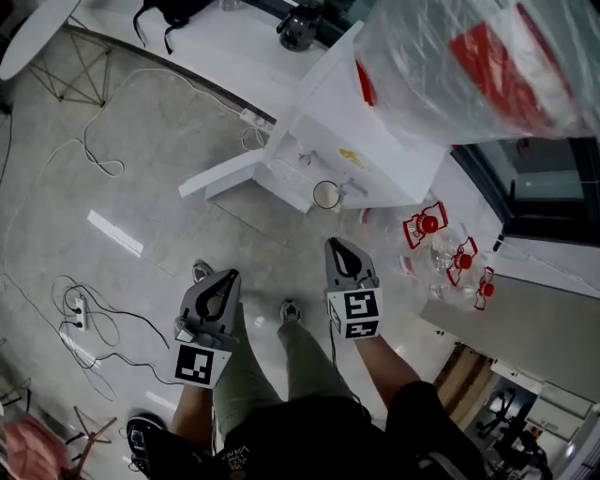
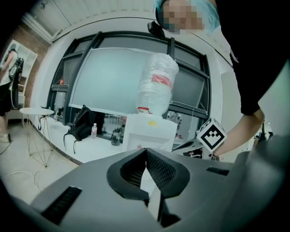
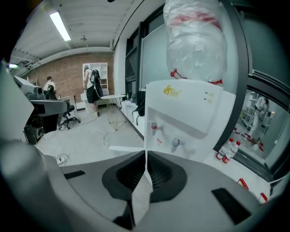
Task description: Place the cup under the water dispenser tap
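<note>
In the head view a white water dispenser (image 1: 361, 131) stands ahead, topped by a bottle wrapped in clear plastic (image 1: 469, 66). A round clear cup (image 1: 326, 194) stands at the dispenser's front, beside its taps. My left gripper (image 1: 225, 277) and right gripper (image 1: 339, 248) hang over the floor short of it, both shut with nothing between the jaws. The left gripper view has its gripper (image 2: 146, 152) pointed at the dispenser (image 2: 149, 131). Past the right gripper (image 3: 146, 154), the right gripper view shows a red tap (image 3: 154, 128) and a grey tap (image 3: 176, 143); the cup is hidden there.
A white panel (image 1: 220, 175) juts left from the dispenser's base. Cables and a power strip (image 1: 78, 307) lie on the floor at left. Red-labelled water bottles (image 1: 427, 225) lie at right. A black bag (image 1: 173, 14) rests on the ledge behind. People (image 3: 93, 88) stand far off.
</note>
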`<state>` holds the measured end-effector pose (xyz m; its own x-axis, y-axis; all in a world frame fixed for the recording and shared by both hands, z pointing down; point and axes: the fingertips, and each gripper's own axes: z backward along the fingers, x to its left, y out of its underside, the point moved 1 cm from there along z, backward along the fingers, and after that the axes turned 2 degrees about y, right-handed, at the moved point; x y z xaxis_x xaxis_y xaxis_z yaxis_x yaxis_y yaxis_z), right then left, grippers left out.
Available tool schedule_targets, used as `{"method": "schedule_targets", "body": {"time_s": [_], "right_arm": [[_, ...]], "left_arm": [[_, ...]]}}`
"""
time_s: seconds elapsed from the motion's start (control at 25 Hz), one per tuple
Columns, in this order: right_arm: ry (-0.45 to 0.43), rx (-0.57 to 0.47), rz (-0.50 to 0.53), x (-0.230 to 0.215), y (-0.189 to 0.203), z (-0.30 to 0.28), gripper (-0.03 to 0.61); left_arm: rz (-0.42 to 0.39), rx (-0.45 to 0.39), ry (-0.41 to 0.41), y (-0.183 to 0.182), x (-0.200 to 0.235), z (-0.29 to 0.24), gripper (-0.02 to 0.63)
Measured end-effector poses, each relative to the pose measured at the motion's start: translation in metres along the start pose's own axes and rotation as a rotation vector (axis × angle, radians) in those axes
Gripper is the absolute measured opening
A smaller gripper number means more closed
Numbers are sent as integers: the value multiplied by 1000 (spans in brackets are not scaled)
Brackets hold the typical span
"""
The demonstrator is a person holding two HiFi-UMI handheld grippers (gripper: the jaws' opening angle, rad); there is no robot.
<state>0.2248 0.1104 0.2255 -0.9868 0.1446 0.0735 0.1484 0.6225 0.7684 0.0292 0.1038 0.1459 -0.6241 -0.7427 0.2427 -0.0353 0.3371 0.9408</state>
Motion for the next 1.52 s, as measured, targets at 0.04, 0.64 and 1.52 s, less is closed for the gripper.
{"method": "schedule_targets", "body": {"time_s": [0.04, 0.64, 1.52], "right_arm": [[-11, -17, -9, 2, -6, 8, 48], [-139, -217, -86, -11, -68, 139, 46], [-248, -330, -61, -30, -58, 267, 43]], "left_arm": [[-6, -2, 6, -5, -6, 1, 18], [-180, -44, 48, -91, -102, 13, 18], [-277, -79, -19, -110, -215, 63, 18]]}}
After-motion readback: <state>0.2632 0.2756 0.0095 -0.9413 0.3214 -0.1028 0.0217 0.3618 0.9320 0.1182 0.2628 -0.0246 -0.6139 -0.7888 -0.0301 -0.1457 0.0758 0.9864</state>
